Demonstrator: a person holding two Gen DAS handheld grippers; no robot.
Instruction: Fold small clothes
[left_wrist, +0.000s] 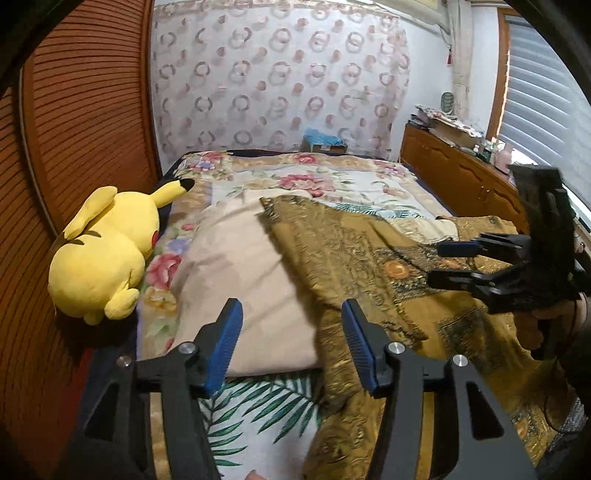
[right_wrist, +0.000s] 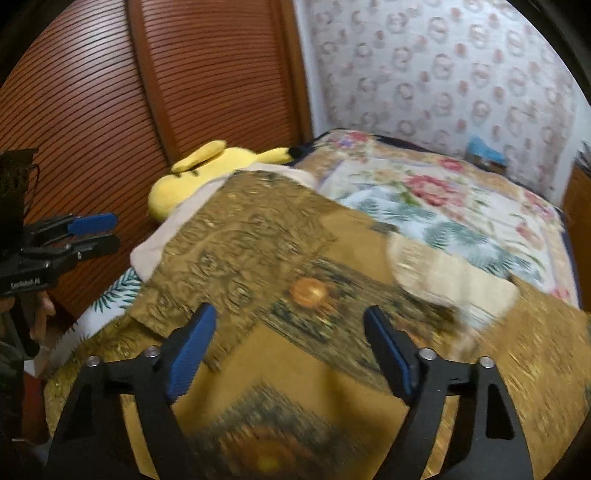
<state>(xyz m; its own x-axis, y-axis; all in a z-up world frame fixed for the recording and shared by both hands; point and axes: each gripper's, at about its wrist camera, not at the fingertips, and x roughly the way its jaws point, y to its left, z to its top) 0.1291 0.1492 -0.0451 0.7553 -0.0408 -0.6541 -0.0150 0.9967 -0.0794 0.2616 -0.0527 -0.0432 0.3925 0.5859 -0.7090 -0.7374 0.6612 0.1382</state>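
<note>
The left gripper (left_wrist: 291, 332) hovered above the bed with its jaws spread wide and nothing between them; a beige cloth (left_wrist: 243, 280) lay flat just ahead of its blue pads, and the edge of a gold patterned garment (left_wrist: 369, 266) overlapped that cloth ahead and to the right of it. A yellow plush toy (left_wrist: 107, 254) sat off to its left against the slatted wooden door (left_wrist: 85, 110). The right gripper (right_wrist: 290, 343) also stood wide apart and empty, held over the gold patterned garment, which spread directly beneath and ahead of its fingers across the flowered bedspread (right_wrist: 443, 206). A pale cloth (right_wrist: 450, 284) lay on the garment ahead and to the right of it, blurred by motion. From the right wrist the left gripper showed far to the left
</note>
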